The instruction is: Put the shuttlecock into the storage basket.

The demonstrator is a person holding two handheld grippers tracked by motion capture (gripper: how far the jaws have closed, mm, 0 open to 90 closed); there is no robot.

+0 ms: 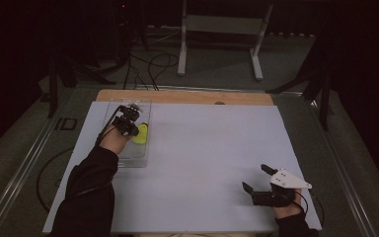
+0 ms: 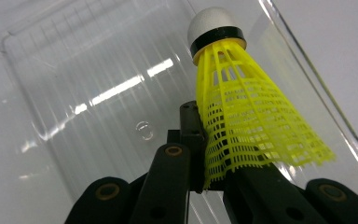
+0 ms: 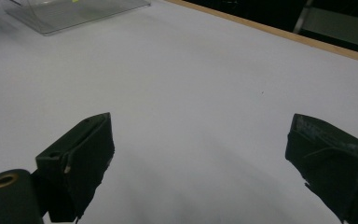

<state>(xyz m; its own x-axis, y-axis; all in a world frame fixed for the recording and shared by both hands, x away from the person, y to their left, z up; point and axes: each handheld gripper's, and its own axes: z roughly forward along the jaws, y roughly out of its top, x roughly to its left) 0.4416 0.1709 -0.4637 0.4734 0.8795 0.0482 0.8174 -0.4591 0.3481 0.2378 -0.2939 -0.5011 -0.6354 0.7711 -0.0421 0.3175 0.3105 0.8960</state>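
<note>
Holding the shuttlecock by its skirt rim, our left gripper has its jaws closed on it inside the clear tray. We judge it very light, with a springy mesh skirt that crushes easily; grip lightly there or at the cork. Our right gripper rests wide open on the table.

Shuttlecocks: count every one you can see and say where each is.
1. A yellow shuttlecock is clamped by its skirt in the left hand-held gripper, inside the clear plastic box at the table's far left. Nothing suggests another hidden one.
</note>
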